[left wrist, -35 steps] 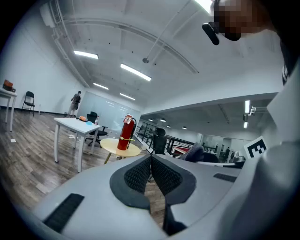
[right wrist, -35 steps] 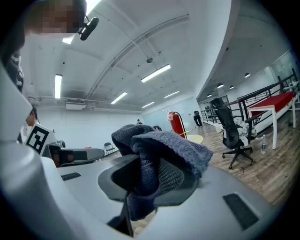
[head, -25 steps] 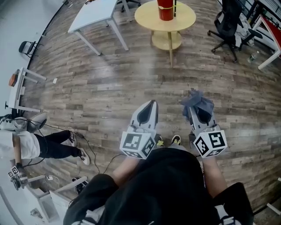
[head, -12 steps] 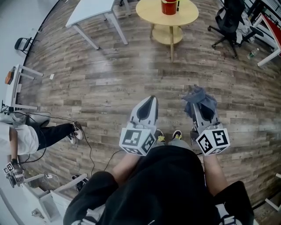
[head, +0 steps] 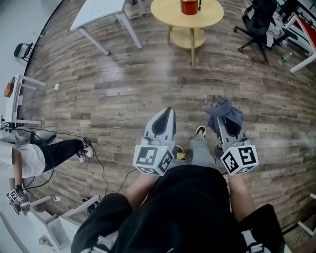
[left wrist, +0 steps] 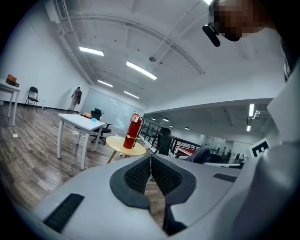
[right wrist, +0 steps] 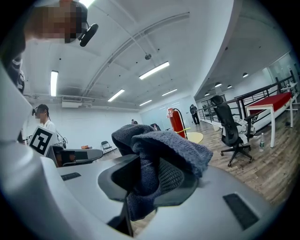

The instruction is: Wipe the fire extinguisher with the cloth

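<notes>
A red fire extinguisher (head: 189,6) stands on a round yellow table (head: 170,15) far ahead, across the wooden floor; it also shows in the left gripper view (left wrist: 133,131) and the right gripper view (right wrist: 176,123). My right gripper (head: 223,110) is shut on a grey-blue cloth (head: 225,111), which bunches out of its jaws (right wrist: 157,154). My left gripper (head: 169,111) is shut with nothing in it, its pads (left wrist: 140,174) pressed together. Both grippers hover at waist height, well short of the table.
A white table (head: 101,12) stands left of the round one, a black office chair (head: 259,22) to its right, and a red-topped table (head: 303,29) at the far right. A seated person (head: 34,158) and cables (head: 98,168) lie on the left. My foot (head: 199,131) steps forward.
The round table and extinguisher have slid towards the top edge of the head view as I walk. One foot has stepped forward between the grippers. Both grippers stay shut.
</notes>
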### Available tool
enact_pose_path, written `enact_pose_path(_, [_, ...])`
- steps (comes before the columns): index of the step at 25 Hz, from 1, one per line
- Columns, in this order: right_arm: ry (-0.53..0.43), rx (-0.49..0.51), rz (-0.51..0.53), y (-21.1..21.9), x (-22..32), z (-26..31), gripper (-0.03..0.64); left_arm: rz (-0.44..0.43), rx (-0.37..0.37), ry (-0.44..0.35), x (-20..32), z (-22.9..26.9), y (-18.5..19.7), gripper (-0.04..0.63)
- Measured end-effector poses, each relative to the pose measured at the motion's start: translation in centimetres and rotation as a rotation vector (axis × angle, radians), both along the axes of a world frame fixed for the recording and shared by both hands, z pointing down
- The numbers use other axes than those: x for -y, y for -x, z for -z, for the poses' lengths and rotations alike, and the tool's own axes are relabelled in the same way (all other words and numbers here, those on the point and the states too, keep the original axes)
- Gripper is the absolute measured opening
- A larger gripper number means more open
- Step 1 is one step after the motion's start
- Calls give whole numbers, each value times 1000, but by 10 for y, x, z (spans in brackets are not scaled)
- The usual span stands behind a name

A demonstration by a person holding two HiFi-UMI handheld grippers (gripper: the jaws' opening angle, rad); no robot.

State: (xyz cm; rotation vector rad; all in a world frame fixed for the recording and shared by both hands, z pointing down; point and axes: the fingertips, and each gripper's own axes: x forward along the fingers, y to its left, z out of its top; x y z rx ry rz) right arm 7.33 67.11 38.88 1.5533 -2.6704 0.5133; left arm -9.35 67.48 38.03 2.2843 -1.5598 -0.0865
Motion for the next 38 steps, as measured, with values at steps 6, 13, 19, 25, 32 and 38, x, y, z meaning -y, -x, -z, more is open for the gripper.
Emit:
enact_pose_path(6, [18,13,7,-27,58,-17,106,17,19,-1,56,-7,-22,25])
enact_pose_path(13, [-3,15,23,-73,157,-16,105,47,29,-67,149,11,-67,25])
enact_pose_path(19, [-7,42,45,-100,216,-18,105,73,48,-53,205,9,-95,25])
enact_pose_path(25, [9,60,52,-101,256,-25,105,60,60,-31,243,2,-104,25])
enact_pose_path(32, [19,37,30,-89,313,-35,106,29,47,-35,304,-9,-92,25])
enact_pose_path(38, [32,-17,14,-51,384,-38,106,4,46,-45,382,-13,-57,25])
